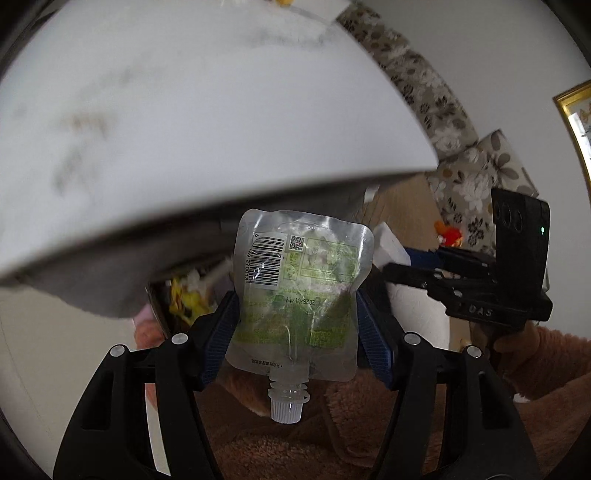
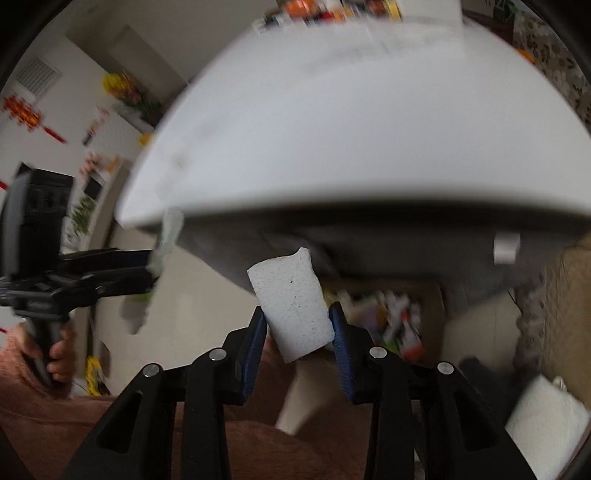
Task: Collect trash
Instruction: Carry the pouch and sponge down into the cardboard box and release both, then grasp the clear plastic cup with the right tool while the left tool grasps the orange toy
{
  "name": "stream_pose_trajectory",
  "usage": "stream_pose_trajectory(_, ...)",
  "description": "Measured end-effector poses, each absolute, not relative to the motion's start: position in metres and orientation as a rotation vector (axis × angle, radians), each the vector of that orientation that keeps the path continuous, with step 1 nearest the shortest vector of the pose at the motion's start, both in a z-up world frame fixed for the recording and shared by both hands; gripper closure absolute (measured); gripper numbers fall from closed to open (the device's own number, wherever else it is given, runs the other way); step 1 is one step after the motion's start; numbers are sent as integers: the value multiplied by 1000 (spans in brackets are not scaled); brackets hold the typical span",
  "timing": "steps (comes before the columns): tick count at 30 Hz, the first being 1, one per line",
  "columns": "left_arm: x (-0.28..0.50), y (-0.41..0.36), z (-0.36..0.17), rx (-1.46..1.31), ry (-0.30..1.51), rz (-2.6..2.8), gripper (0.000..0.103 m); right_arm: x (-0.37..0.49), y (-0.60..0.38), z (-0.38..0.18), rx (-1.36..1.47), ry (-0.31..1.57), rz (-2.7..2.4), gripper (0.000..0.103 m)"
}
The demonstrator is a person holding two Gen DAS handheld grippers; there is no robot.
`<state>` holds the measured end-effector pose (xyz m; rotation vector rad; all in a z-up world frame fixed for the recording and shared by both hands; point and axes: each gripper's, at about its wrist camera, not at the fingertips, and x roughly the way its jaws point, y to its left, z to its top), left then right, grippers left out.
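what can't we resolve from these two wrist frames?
- Left wrist: the box of trash under the table is mostly hidden by the table edge and the drink pouch in the left gripper.
- Right wrist: box contents are motion-blurred; the items cannot be named.
- Right wrist: shelf clutter behind the foam block in the right gripper is blurred.

A white table top [image 1: 184, 110] with faint grey veining is seen from its near edge, filling the upper left and centre of the left wrist view. In the right wrist view the same surface [image 2: 351, 129] fills the upper centre and right of the frame. Along its far edge, at the top of that frame, a blurred row of colourful items [image 2: 332, 9] is seen lying on it; what they are cannot be told. A pale floor [image 1: 22, 332] is seen at the lower left of the left wrist view.
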<state>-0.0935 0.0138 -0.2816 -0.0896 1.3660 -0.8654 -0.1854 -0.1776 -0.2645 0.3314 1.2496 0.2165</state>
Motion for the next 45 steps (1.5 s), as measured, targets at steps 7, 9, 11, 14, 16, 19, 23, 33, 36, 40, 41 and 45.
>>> stream_pose_trajectory(7, -112, -29, -438, -30, 1477, -727, 33, -189, -192, -415, 316, 1321, 137, 60)
stream_pose_trajectory(9, -106, -35, -480, 3, 1470, -652, 27, -183, -196, -450, 294, 1353, 82, 24)
stream_pose_trajectory(11, -101, -32, -526, 49, 1538, -569, 21, -181, -202, -480, 261, 1367, 30, 24)
stream_pose_trajectory(14, -96, -29, -564, 62, 1624, -500, 21, -178, -214, -501, 263, 1394, -11, 27)
stream_pose_trajectory(16, -98, -24, -564, 85, 1608, -484, 21, -182, -219, -499, 275, 1385, -14, 25)
stream_pose_trajectory(19, -106, -21, -541, 129, 1595, -481, 21, -184, -226, -480, 292, 1373, -6, 23)
stream_pose_trajectory(23, -121, -22, -466, 204, 1500, -501, 21, -187, -223, -422, 297, 1329, 37, 22)
stream_pose_trajectory(33, -95, 9, -215, 196, 1043, -479, 12, -153, -208, -194, 226, 934, 93, 5)
stream_pose_trajectory(36, -44, 26, -181, 138, 964, -385, 12, -103, -200, -157, 254, 850, 90, 5)
stream_pose_trajectory(40, 40, 57, -160, 65, 953, -302, 12, -12, -192, -139, 365, 821, 101, 5)
stream_pose_trajectory(41, 57, 64, -160, 53, 955, -297, 12, 18, -189, -140, 376, 825, 83, 5)
stream_pose_trajectory(45, 129, 98, -173, 42, 1006, -272, 12, 126, -185, -151, 406, 850, 35, 5)
